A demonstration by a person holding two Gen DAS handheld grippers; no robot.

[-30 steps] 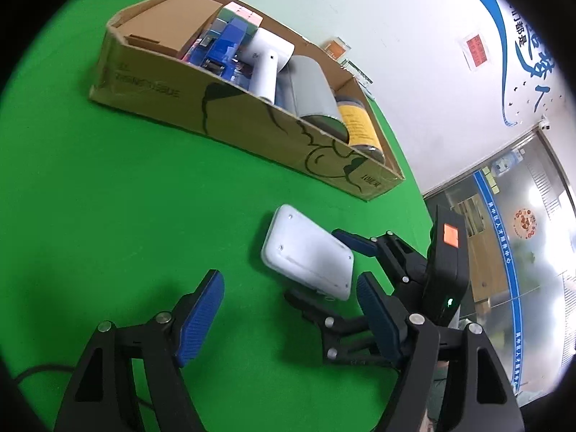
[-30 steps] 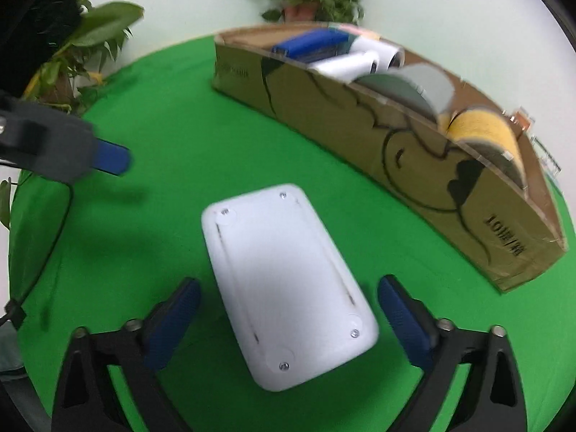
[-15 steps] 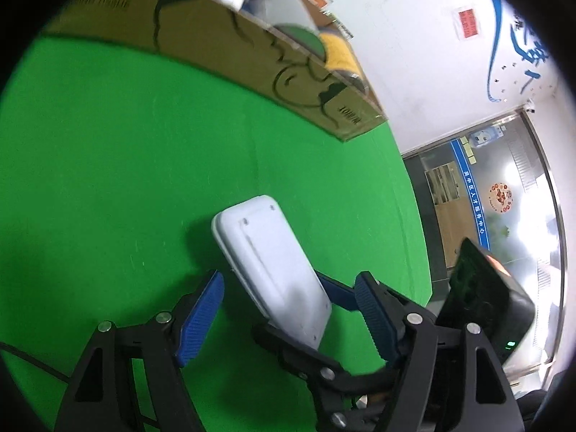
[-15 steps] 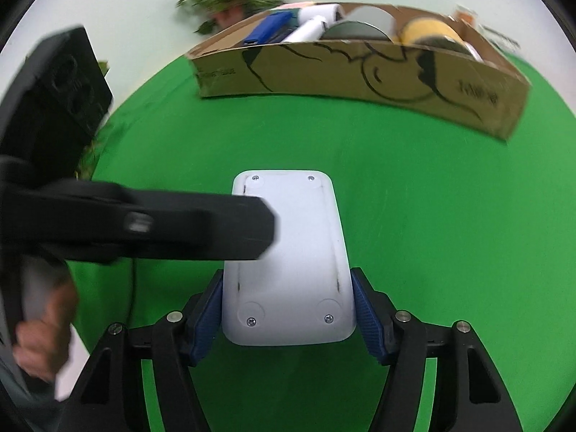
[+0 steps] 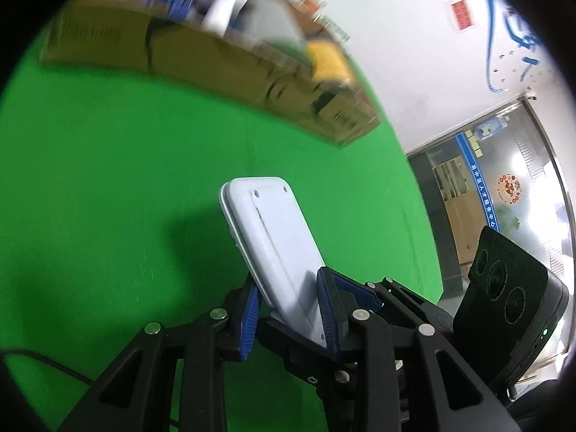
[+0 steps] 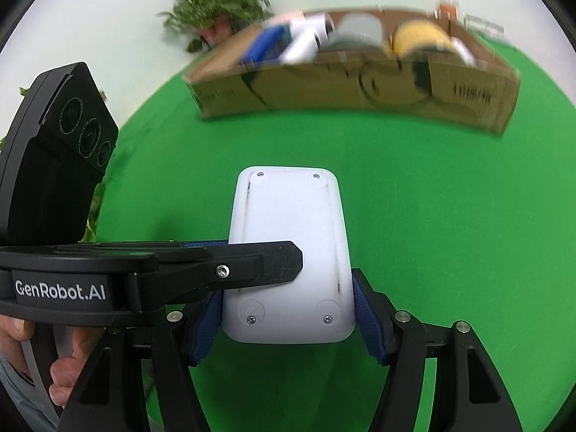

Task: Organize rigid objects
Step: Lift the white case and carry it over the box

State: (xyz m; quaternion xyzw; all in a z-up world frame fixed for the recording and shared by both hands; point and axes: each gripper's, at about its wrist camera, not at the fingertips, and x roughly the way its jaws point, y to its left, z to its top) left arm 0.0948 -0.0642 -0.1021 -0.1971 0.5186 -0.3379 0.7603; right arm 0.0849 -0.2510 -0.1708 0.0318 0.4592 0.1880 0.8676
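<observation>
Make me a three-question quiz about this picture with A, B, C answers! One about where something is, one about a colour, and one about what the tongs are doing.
1. Where is the cardboard box?
A. At the far side of the green table, past the white device
B. On top of the white device
C. Between the tongs

2. What colour are the pads on the tongs?
A. Red
B. Blue
C. Yellow

3. What are the left tongs and right tongs doing?
A. Both wide open, holding nothing
B. Only one grips the device
C. Both are closed on the white device

Answers: 1 A, the box lies beyond the device. 2 B, the pads show blue. 3 C, pads press the device in both views; the left tongs have just closed.
</observation>
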